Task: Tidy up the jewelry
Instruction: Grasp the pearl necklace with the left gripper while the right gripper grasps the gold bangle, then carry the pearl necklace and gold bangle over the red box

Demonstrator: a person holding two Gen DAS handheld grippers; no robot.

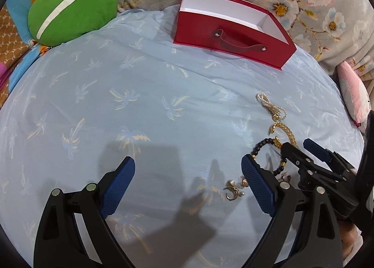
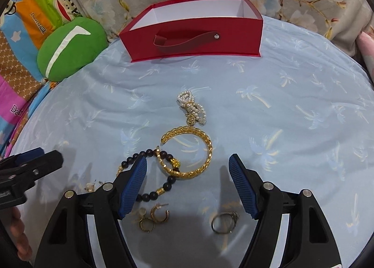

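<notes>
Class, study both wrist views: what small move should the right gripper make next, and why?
Probably lower the right gripper a little onto the gold bangle and close. Its jaws stand open and empty, the bangle lies on the blue sheet just ahead of them, overlapping the black bead bracelet, and the red box stands open beyond.

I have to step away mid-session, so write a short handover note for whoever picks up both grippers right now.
Left gripper: open, empty, over bare blue palm-print bedsheet, left of the jewelry.
Right gripper: open, empty, hovering above the pile.
Jewelry, all loose on the sheet: white pearl strand, gold mesh cuff bangle, black bead bracelet with gold charms, gold hoop earrings, silver ring, small pearl-and-gold earrings.
Open red box with strap handle: beyond the pile, nothing visible inside.
Done: nothing stowed that I can see.
Left: presumably move every piece into the box.
</notes>
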